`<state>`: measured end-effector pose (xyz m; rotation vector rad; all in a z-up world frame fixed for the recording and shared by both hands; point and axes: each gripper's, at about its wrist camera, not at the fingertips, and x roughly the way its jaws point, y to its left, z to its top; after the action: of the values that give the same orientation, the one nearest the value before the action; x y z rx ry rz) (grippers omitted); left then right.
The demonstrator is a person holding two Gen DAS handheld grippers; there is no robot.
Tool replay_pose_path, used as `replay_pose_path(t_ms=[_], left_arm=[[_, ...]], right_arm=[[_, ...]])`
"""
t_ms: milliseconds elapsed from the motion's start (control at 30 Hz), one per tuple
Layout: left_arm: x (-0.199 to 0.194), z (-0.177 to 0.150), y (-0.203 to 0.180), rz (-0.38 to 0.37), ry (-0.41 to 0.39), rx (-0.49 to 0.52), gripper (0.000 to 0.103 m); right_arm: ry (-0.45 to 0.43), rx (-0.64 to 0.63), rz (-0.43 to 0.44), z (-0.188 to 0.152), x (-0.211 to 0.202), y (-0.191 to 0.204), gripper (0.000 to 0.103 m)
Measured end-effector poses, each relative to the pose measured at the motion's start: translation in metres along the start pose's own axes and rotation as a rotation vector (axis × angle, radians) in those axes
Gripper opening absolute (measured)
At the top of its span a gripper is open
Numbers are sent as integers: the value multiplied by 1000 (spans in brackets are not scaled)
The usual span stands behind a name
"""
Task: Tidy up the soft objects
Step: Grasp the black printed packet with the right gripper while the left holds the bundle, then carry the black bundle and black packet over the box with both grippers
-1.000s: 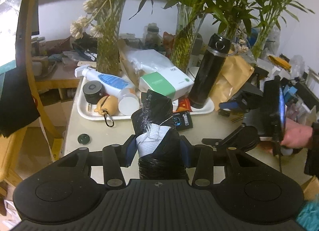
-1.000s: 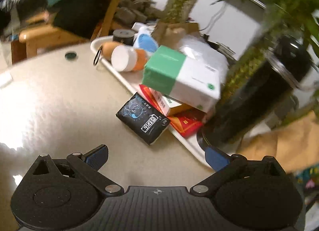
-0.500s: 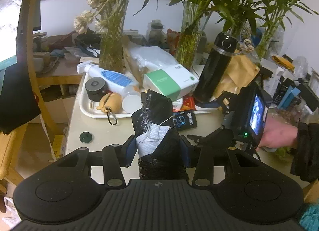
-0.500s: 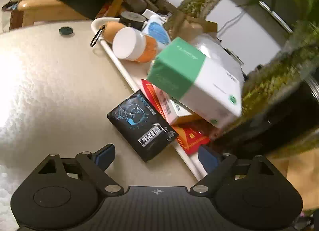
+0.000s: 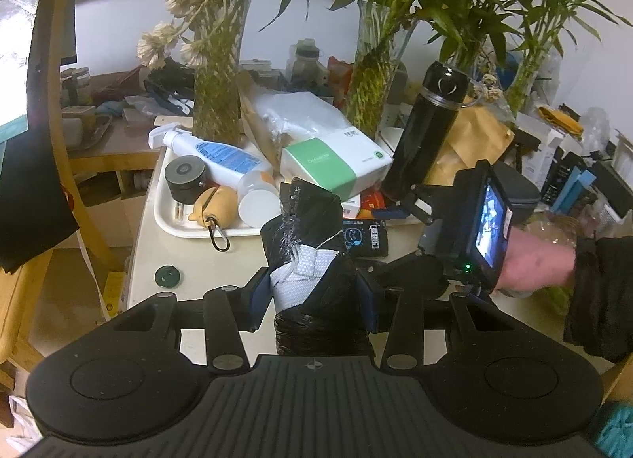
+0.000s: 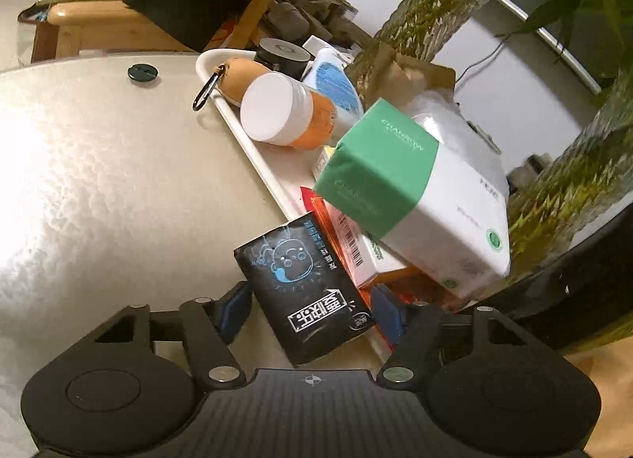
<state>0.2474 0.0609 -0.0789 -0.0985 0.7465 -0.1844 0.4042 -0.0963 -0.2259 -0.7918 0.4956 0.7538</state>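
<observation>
Closing jaws: right gripper (image 6: 312, 311) has just been narrowing around the small black soft tissue pack (image 6: 306, 287); pad contact unclear, probably not yet clenched.
Handling: light, squashy, slick wrapper; grip across its short sides.
Position: on beige tabletop (image 6: 118, 181), against white tray (image 6: 253, 149).
Left gripper (image 5: 312, 295): clamped on crinkly black plastic-wrapped bundle (image 5: 316, 260).

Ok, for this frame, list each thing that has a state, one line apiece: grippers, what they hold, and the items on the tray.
Left gripper: shut on the black bag roll.
Black bag roll: upright, white band around it.
Right gripper: jaws just been closing, black tissue pack between them, grip unclear.
Black tissue pack: flat on the table by the tray edge.
Green-and-white tissue pack: tilted on top of boxes.
Orange jar: on its side, lid on.
Black flask: upright, capped.
Spray bottle: lying down.
</observation>
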Motion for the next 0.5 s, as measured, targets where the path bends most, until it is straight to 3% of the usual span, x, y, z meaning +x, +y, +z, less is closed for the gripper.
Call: replay_pose_path(t_ms=[100, 267, 500], left_arm=[[1, 0, -1, -2, -1, 2, 44], [-2, -1, -5, -33, -24, 21, 44], [-2, -3, -4, -10, -19, 30, 44]], right_arm=[[25, 31, 14, 0, -2, -5, 60], [21, 75, 50, 4, -15, -15, 59], [10, 138, 58, 8, -48, -39, 59]])
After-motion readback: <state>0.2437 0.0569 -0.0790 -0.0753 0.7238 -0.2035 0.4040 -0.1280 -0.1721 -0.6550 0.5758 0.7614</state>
